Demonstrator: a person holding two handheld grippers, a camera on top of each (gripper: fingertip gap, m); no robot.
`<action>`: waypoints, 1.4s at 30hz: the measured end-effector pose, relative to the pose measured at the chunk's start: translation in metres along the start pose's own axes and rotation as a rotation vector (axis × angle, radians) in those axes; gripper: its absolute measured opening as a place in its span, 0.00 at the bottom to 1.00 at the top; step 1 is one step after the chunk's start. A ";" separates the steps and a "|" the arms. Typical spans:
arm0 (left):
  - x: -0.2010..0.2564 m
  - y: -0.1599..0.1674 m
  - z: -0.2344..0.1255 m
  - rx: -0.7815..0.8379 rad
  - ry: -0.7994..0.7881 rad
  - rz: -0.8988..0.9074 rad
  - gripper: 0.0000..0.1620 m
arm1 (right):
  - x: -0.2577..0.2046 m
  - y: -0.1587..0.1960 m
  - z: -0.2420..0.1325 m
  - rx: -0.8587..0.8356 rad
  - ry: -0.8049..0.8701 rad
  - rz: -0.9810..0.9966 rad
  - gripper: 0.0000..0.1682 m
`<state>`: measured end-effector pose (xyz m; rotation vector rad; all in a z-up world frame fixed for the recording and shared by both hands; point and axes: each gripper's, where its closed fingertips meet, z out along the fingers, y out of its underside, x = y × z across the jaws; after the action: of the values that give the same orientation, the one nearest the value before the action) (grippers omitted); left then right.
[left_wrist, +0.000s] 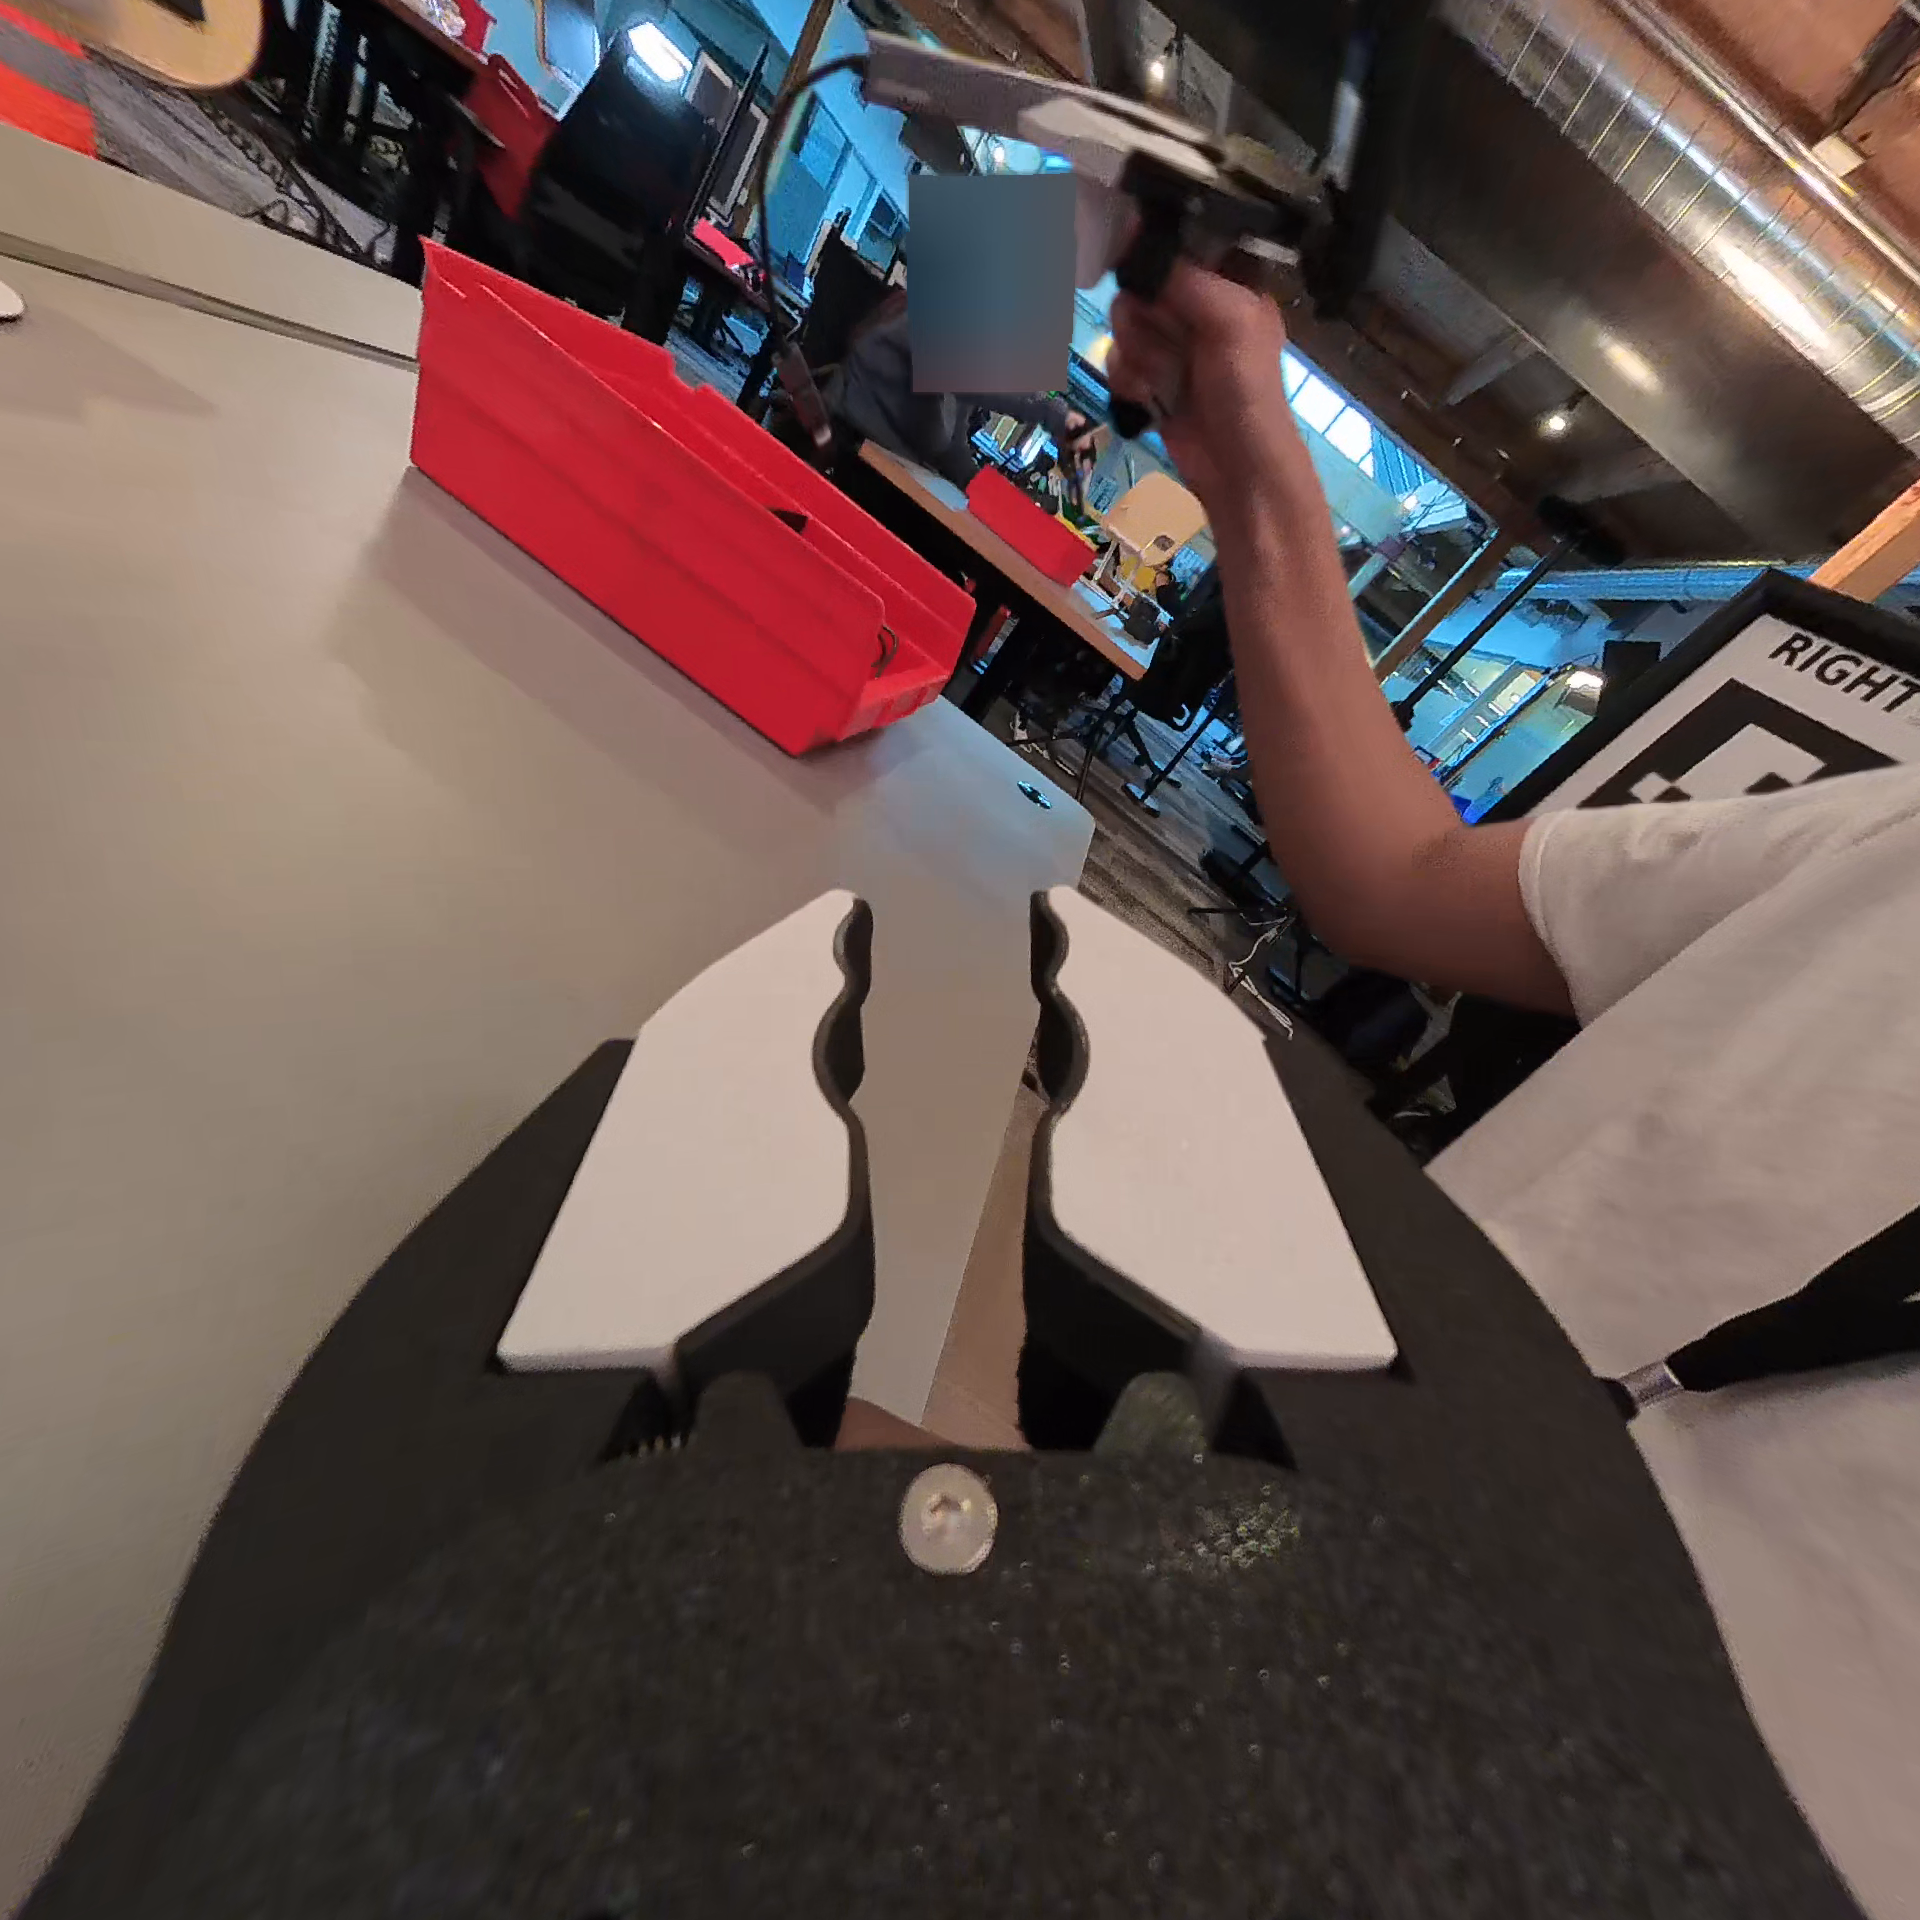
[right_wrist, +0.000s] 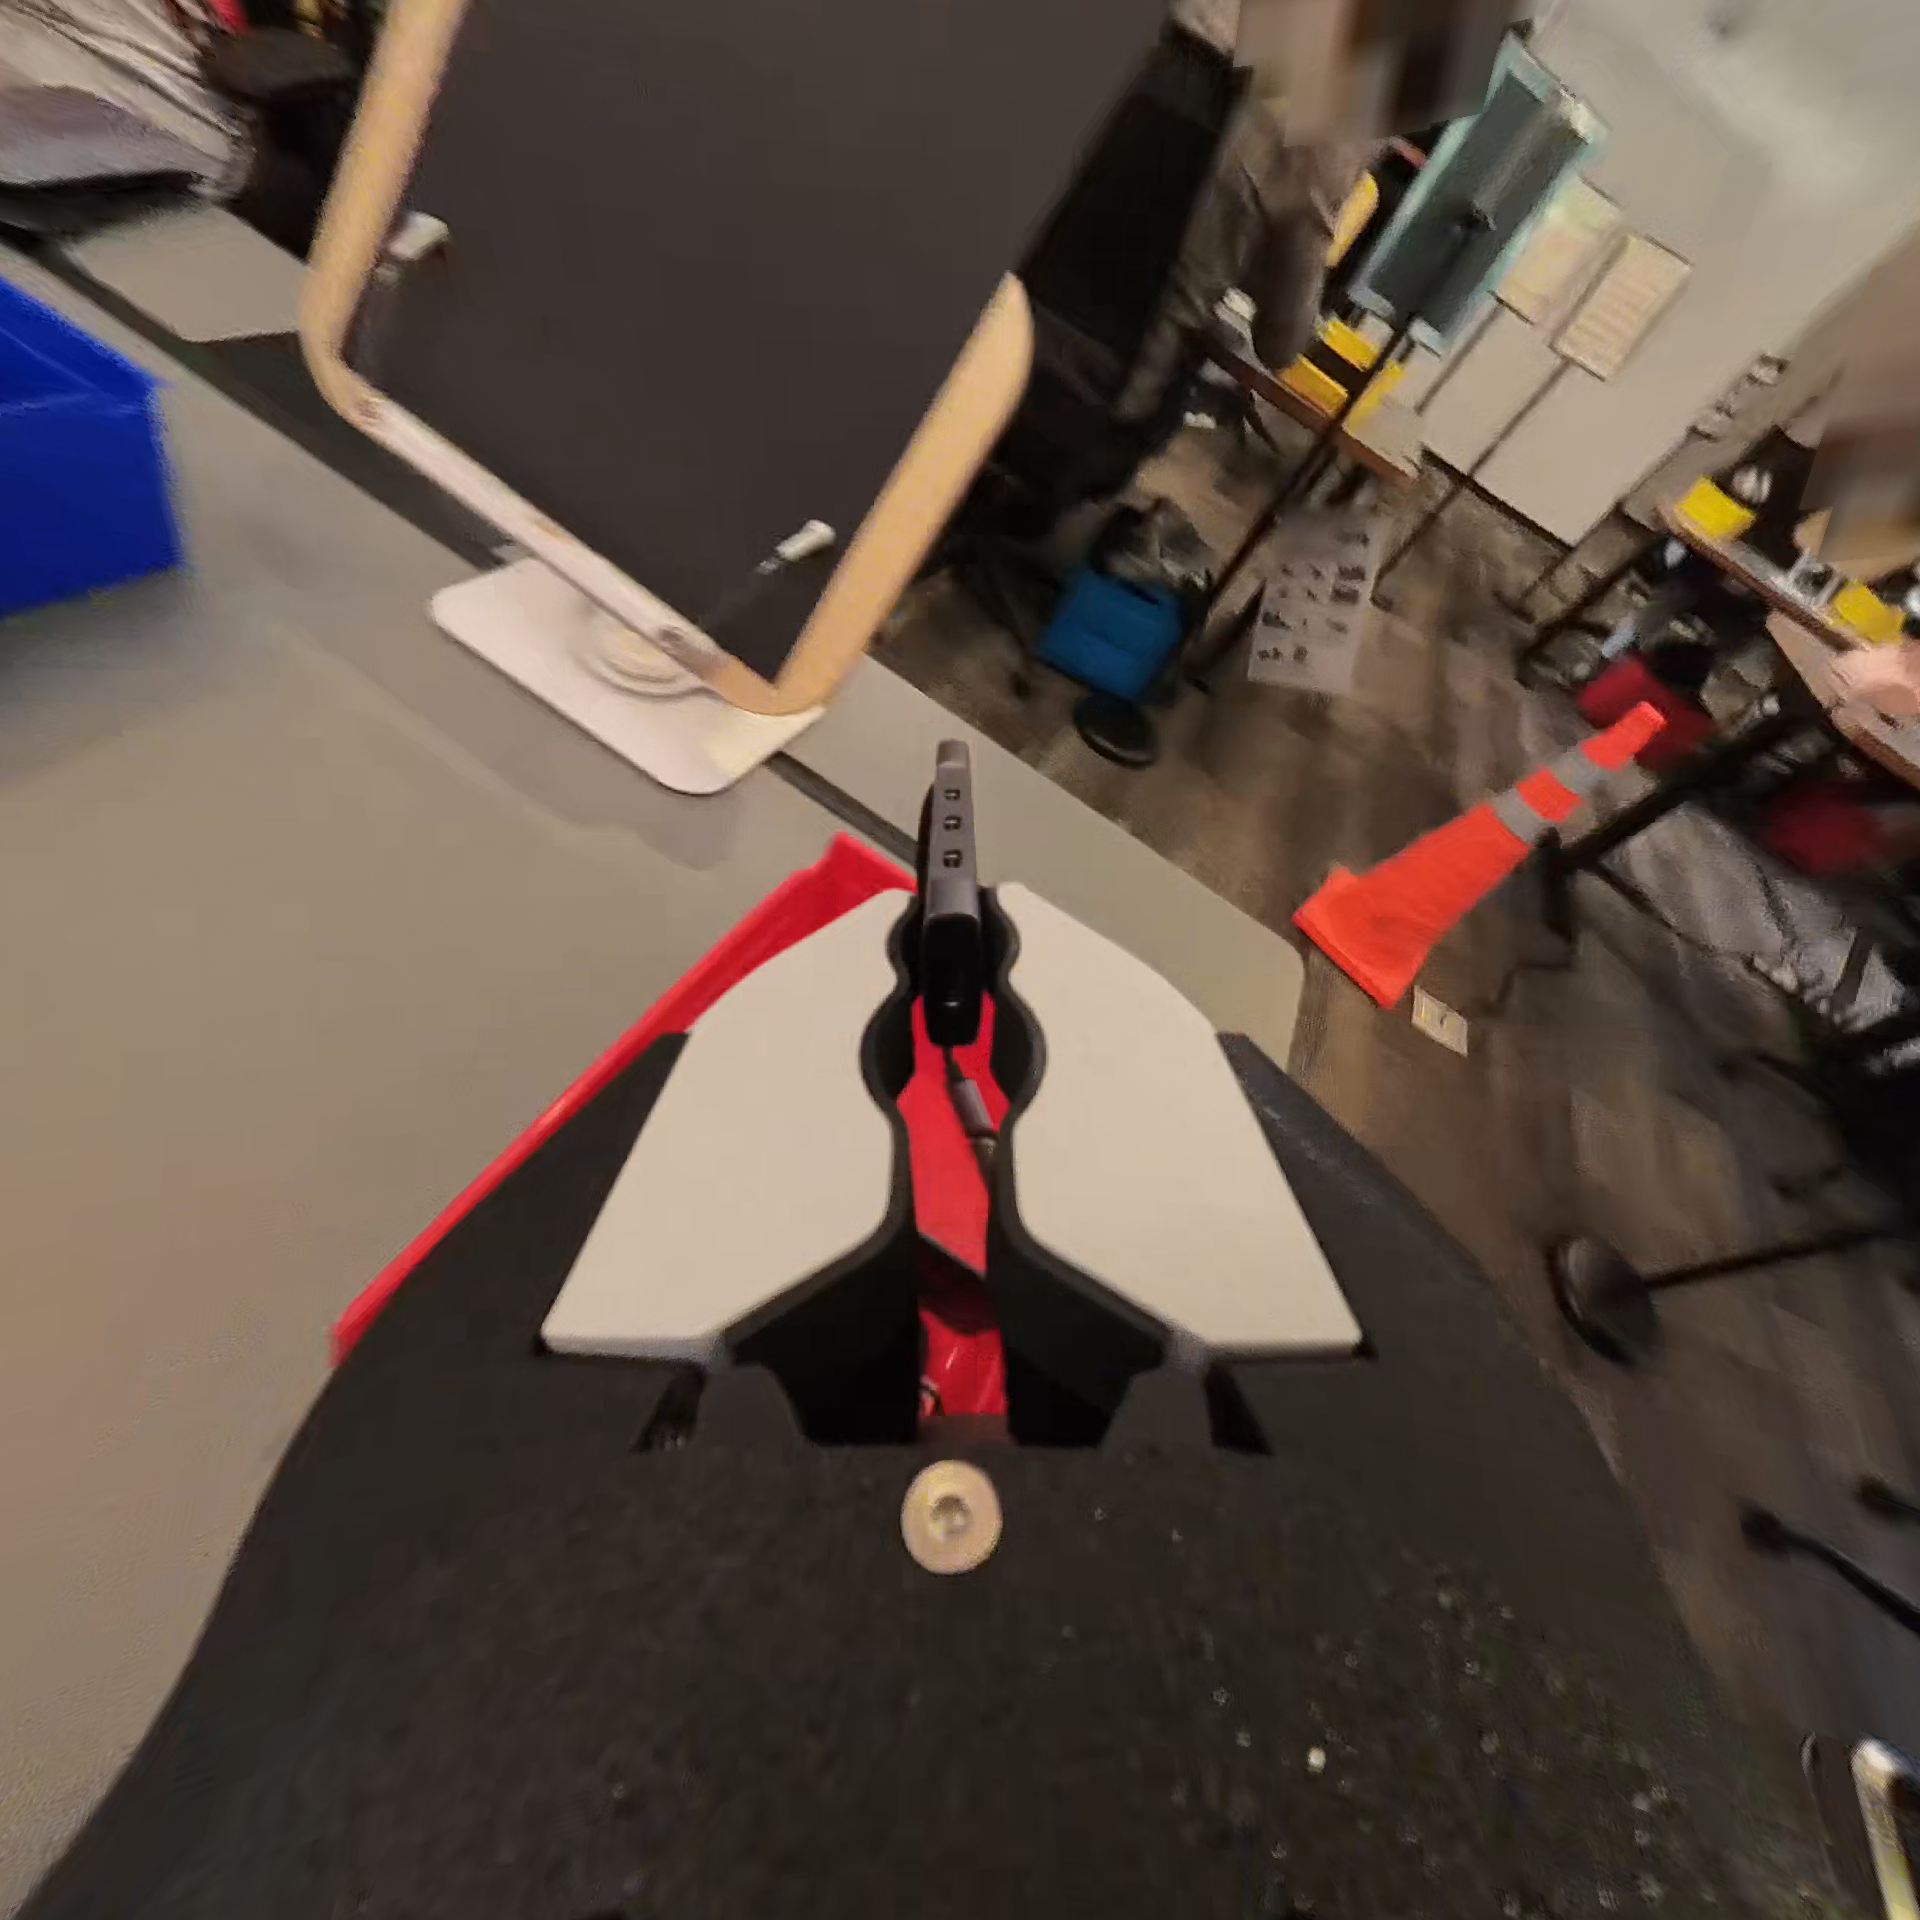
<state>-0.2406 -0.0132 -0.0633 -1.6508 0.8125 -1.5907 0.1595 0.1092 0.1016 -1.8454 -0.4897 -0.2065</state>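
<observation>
Right gripper (right_wrist: 951, 935) pinches a black, perhaps corded, device (right_wrist: 951, 914) above red bin (right_wrist: 582, 1081).

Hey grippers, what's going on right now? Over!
Left gripper open, empty, over grey table. Right gripper shut on black plug, above red bin.

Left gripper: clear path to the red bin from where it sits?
Probably yes. The left gripper is open and empty, and only bare grey table lies between it and the red bin.

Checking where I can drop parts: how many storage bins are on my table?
2. A red bin sits ahead of the left gripper, below the right gripper; a blue bin sits at the far left. Others may be hidden.
</observation>
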 end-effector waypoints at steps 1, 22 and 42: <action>0.002 0.000 0.001 0.000 0.005 0.001 0.17 | 0.012 0.009 0.016 -0.017 0.003 0.039 0.05; -0.009 0.030 0.005 -0.140 -0.087 0.093 0.17 | 0.004 0.211 0.140 -0.762 0.007 0.430 0.15; -0.036 0.047 0.008 -0.270 -0.337 0.386 0.17 | -0.336 0.116 -0.036 0.041 -0.646 0.583 0.16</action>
<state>-0.2336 -0.0092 -0.1223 -1.7539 1.1171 -0.9392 -0.0883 -0.0309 -0.1143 -1.9118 -0.3591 0.8064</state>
